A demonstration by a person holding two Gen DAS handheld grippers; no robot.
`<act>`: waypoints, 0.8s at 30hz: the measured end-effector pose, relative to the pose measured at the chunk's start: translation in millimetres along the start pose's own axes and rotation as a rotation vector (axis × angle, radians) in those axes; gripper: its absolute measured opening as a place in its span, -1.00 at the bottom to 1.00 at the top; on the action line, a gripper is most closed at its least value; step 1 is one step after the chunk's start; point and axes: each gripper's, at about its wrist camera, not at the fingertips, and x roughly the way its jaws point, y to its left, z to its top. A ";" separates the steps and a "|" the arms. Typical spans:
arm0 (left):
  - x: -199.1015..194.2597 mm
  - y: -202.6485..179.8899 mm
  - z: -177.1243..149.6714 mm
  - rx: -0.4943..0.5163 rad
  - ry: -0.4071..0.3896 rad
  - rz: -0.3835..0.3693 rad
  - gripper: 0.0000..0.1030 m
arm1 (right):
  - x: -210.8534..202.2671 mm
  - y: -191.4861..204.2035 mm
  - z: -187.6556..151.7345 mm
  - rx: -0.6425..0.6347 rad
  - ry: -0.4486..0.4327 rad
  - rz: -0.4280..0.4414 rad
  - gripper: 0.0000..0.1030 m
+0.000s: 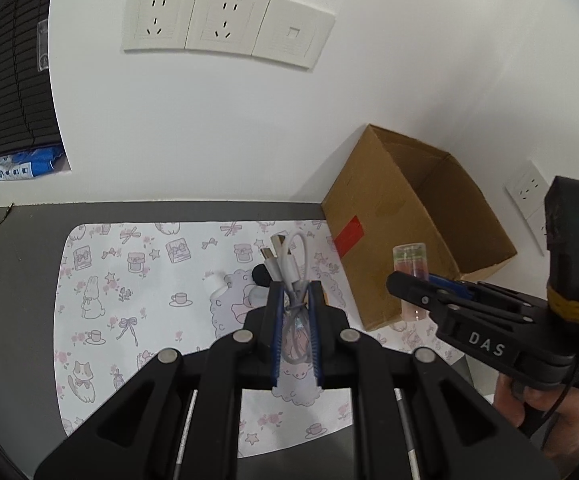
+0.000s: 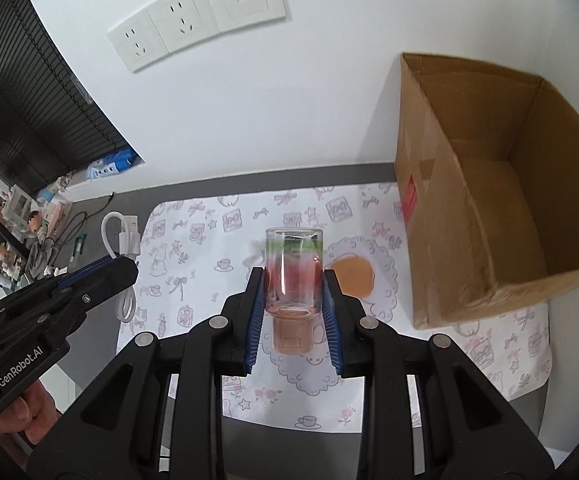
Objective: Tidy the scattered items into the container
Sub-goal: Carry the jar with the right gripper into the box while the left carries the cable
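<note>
Both grippers are loaded and held above the patterned mat [image 2: 193, 236]; the left gripper [image 1: 294, 292] is clamped on a bundled white USB cable [image 1: 285, 264], whose loop and plugs stick out past the fingertips, and the right gripper [image 2: 293, 280] is clamped on a clear glass bottle [image 2: 292, 268] with a pinkish content and a green band near its far end. The cardboard box [image 2: 485, 208], the container of the task, stands open at the right side of the mat, near the wall; its inside looks empty as far as the view shows. The step in hand seems to be the carrying of both items to the box; the right one is nearer, so it should go first, over the rim and low inside before the fingers part, because glass may break if it falls; the cable can follow, with care that the loose loop does not catch the box edge. A black round thing [image 1: 260, 273] and some white things lie on the mat behind the cable.
</note>
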 end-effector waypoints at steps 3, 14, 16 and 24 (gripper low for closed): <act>-4.0 -8.0 6.5 0.001 -0.009 0.004 -0.77 | -7.2 -2.1 8.4 -0.010 -0.012 0.006 -0.45; -3.3 -56.9 37.0 0.026 -0.032 0.013 -0.77 | -35.5 -34.2 38.7 -0.040 -0.058 0.025 -0.45; -0.8 -67.6 41.7 0.035 -0.037 0.013 -0.77 | -39.3 -45.1 44.1 -0.038 -0.071 0.030 -0.45; 16.8 -123.9 60.6 0.068 -0.053 -0.011 -0.77 | -55.6 -99.3 58.1 -0.017 -0.099 0.015 -0.45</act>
